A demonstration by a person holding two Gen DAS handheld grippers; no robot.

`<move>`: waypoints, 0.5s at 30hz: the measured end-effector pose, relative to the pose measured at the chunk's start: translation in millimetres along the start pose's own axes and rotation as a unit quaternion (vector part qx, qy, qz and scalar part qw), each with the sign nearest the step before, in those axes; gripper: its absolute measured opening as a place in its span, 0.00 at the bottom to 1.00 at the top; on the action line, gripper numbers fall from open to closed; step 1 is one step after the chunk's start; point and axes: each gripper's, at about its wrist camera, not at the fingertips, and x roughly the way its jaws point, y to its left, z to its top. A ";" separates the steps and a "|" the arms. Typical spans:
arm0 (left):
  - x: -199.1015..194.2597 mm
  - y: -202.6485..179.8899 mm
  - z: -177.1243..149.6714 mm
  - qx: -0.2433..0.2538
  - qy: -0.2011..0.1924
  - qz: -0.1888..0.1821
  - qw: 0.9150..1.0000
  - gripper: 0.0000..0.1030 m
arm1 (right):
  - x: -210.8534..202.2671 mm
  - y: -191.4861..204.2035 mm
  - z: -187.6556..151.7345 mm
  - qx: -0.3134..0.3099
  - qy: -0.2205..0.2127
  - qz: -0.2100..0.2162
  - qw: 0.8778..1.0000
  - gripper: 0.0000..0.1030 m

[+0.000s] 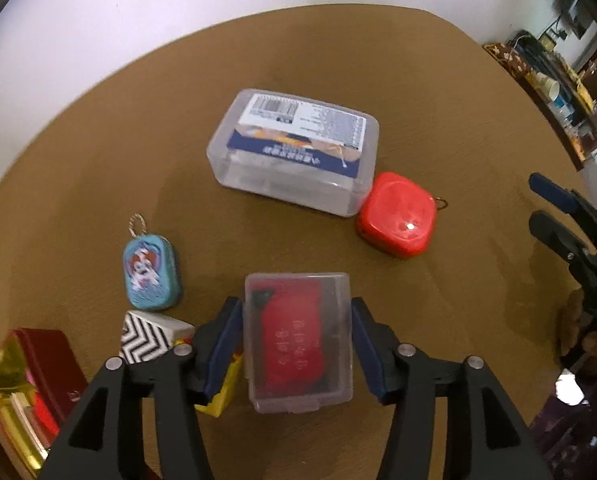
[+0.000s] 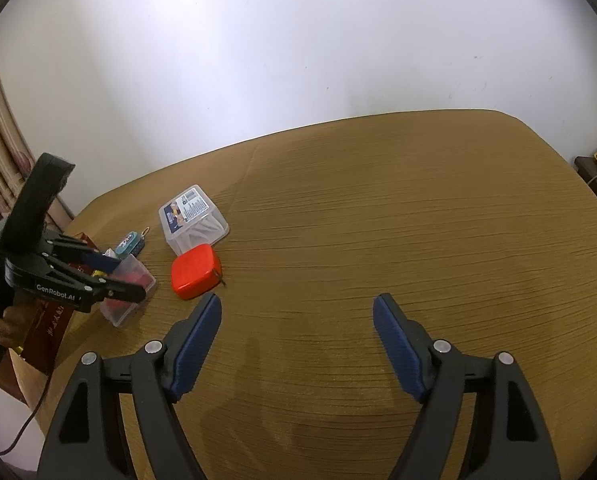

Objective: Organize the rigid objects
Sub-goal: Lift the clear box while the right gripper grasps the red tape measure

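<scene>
As visible — two clear boxes [image 1: 294, 150], perhaps.

Both grippers have black linkage frames, silver pivot screws and blue ribbed pads [image 2: 196, 344]. The left gripper [image 2: 110, 276] bears white "GenRobot.AI" lettering.

Left wrist close above table [image 1: 98, 160]; right farther; both share red case [image 1: 396, 216].

We read "GenRobot.AI" in white on the black left gripper [image 2: 110, 276]; barcode label w/ tiny unreadable print on the large clear plastic box [image 1: 294, 148]; white script, illegible, on the red item in the small clear plastic case [image 1: 298, 340].
</scene>
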 end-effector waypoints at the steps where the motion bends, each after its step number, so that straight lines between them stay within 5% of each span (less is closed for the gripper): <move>1: 0.3 0.0 -0.1 0.000 0.002 0.000 1.000 0.54 | 0.4 -0.3 0.1 0.001 0.000 0.000 1.000 0.74; 15: -14.8 -25.4 -41.2 -0.052 -0.054 0.019 0.997 0.53 | 1.6 0.2 1.0 0.002 0.008 0.002 1.000 0.76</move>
